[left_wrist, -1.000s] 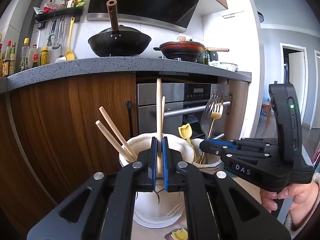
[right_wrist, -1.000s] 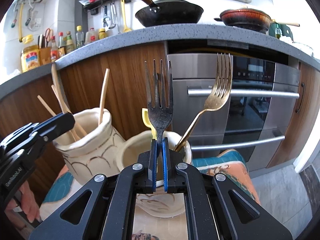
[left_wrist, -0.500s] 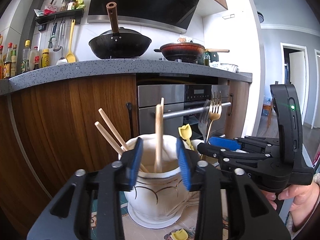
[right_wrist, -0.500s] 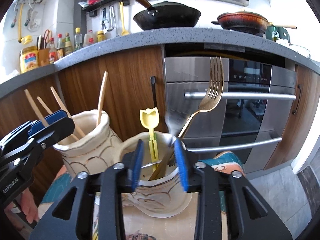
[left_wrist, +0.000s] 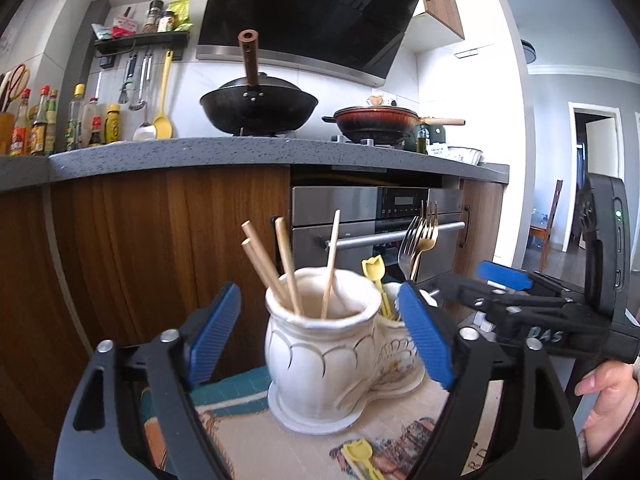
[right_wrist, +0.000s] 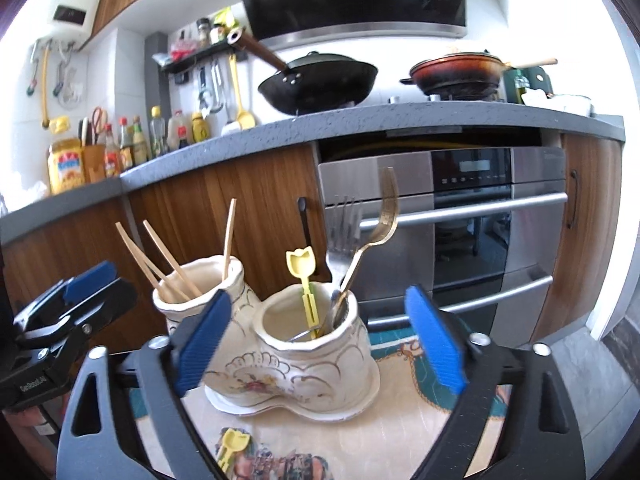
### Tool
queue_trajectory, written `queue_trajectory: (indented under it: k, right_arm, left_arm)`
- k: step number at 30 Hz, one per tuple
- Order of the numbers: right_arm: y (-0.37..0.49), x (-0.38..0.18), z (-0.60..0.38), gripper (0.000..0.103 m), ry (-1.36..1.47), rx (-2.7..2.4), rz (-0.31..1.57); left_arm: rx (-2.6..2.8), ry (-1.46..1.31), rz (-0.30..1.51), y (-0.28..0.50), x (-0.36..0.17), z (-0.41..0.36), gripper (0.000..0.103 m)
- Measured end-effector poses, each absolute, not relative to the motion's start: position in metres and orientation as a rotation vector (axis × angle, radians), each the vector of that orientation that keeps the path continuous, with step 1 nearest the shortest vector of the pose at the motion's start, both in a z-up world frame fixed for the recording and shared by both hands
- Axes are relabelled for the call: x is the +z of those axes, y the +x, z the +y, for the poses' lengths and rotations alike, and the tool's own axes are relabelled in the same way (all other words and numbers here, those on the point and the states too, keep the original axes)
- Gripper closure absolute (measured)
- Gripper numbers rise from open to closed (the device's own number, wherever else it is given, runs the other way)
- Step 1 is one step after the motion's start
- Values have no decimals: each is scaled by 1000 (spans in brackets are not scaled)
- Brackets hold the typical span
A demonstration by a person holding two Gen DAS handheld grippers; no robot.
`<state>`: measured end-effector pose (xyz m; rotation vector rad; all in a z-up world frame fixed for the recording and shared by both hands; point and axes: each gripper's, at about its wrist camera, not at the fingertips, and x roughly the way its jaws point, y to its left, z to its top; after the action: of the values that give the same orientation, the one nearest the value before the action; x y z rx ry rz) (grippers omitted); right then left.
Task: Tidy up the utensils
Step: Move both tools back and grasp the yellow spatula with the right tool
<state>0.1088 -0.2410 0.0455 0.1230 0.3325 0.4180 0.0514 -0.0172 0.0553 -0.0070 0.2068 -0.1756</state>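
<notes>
Change, left tool: one second ago the left gripper (left_wrist: 320, 332) pinched a wooden stick; now its blue pads (left_wrist: 214, 332) are wide apart and hold nothing.
Change, right tool: one second ago the right gripper (right_wrist: 320, 336) pinched the dark fork; now it is wide open too, with nothing in it.
Left tool: it hangs in front of the tall cream pottery cup (left_wrist: 320, 344), one pad on each side, not touching it.
Right tool: it hangs in front of the low cream pottery cup (right_wrist: 316, 340), not touching it.
Tall cup: four light wooden chopsticks (left_wrist: 288, 272) stand in it, leaning.
Low cup: joined to the tall cup on one base; it holds a dark metal fork (right_wrist: 340, 248), a gold metal fork (right_wrist: 380, 224) and a small yellow plastic tulip pick (right_wrist: 304, 280).
Cloth: the cups sit on a patterned cloth mat (right_wrist: 420, 428); one more yellow tulip pick (right_wrist: 232, 446) lies flat on it, near the tools.
Behind: brown wooden cabinets (left_wrist: 160, 240) and a silver oven (right_wrist: 480, 220).
</notes>
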Motion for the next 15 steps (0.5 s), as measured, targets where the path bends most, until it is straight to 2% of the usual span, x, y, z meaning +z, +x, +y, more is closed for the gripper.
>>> queue_trajectory:
  k: [7, 15]
  right_arm:
    - [90, 25, -254, 7, 155, 374, 367]
    - [69, 8, -269, 6, 188, 357, 415]
  left_arm:
    - [-148, -26, 257, 33, 49, -4, 12]
    - [-128, 1, 364, 12, 32, 1, 11]
